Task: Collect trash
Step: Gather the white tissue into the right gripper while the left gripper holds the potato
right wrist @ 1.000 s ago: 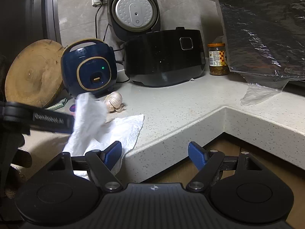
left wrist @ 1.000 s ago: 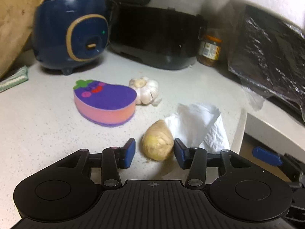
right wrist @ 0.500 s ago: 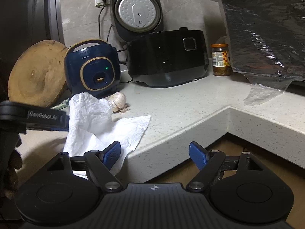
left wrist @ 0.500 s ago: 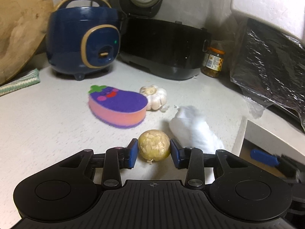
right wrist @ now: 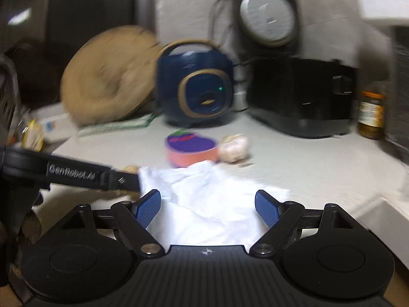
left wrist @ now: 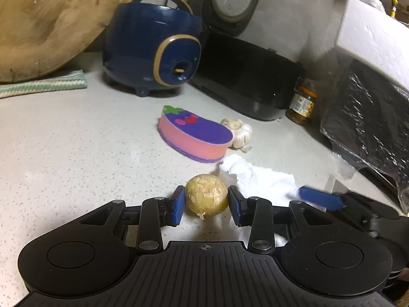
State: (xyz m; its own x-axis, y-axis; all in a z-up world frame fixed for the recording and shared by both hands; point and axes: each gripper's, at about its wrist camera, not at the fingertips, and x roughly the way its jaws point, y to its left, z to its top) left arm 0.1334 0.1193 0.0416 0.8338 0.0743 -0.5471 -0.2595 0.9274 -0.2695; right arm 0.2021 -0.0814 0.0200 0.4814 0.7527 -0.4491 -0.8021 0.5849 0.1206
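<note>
Potato (left wrist: 206, 195) gripped between left gripper (left wrist: 206, 202) pads, just off counter (left wrist: 76, 153). Right gripper (right wrist: 208, 206) spread wide over crumpled white tissue (right wrist: 204, 199), not pinching it. Beyond tissue: eggplant sponge (left wrist: 195, 136), garlic bulb (left wrist: 237, 131) touching sponge, farther blue cooker (left wrist: 156, 51).

This is a home kitchen. On a speckled stone countertop (left wrist: 64, 153) a navy rice cooker (left wrist: 153, 51) stands at upper centre, with a black cooker (left wrist: 245, 76) to its right and a round wooden chopping board (left wrist: 51, 20) at upper left. A garlic bulb (left wrist: 237, 133), an aubergine-shaped sponge (left wrist: 196, 138) and a jar of preserves (left wrist: 301, 102) sit mid-frame.
</note>
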